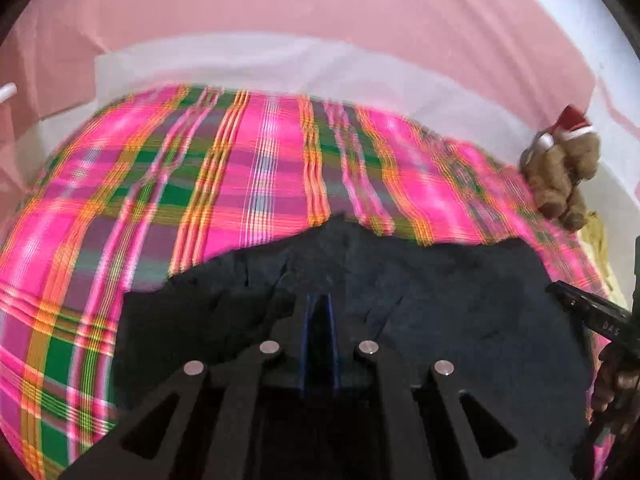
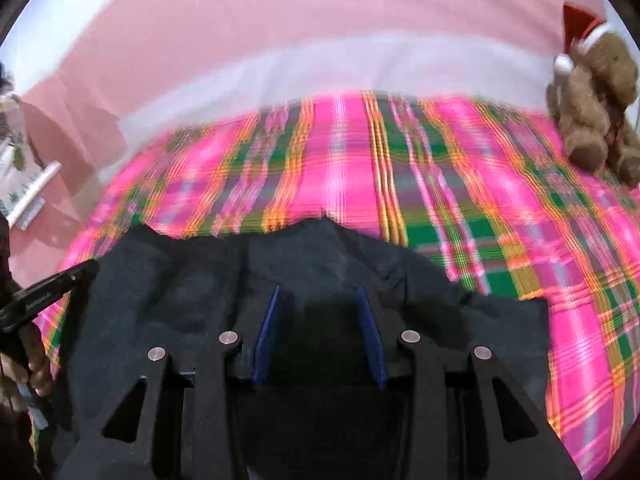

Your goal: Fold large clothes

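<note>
Dark navy fabric garment [image 1: 400, 288] lies on pink-green-orange plaid bedsheet [image 1: 240, 168], at its near edge. Left gripper [image 1: 319, 308] jaws nearly together over garment; grip on cloth unclear. Right gripper [image 2: 320, 312] blue pads apart, half-open over garment. Brown plush teddy bear in red Santa hat [image 2: 596, 100] sits at sheet's far right corner.

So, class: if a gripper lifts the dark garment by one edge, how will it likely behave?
The dark garment probably droops limply: its far edge lies wavy and creased. It likely drags rather than slides on the plaid bedspread, both being cloth.
</note>
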### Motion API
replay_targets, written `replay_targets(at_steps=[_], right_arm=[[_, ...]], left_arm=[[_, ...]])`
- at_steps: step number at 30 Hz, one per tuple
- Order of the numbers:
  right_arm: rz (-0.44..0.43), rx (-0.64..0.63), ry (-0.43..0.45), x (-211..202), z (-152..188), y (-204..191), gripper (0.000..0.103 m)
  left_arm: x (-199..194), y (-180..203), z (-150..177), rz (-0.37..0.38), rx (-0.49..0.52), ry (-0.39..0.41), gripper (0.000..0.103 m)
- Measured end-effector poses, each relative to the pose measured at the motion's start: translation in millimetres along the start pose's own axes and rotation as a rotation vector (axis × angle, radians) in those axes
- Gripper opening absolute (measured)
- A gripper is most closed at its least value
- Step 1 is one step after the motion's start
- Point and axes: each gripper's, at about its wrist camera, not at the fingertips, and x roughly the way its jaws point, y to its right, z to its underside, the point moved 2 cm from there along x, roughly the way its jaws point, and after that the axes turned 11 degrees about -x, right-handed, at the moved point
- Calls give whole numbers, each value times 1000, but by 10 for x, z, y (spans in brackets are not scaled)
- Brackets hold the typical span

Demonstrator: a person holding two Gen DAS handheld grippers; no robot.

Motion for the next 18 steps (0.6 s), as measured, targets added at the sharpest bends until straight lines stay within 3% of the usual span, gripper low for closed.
replay_targets(at_steps=[2,8,10,12,15,18], right_arm=[[13,-15,-65,289,129,103,39],[20,5,-56,407,269,187,39],[58,1,-55,235,201,152,40],[85,-22,12,-88,158,54,40],[26,-28,136,-631,195,-147,40],[-56,-67,175,-883,345,-485,40]], left_arm=[[95,-36,150,1,16,10,10],[42,-10,202,-5,17,22,10],[-146,20,165,5,5,32,10],[-438,78,184,36,24,73,10],[-860,222,342,111,59,118,10],[-1016,356,594,170,90,89,10]])
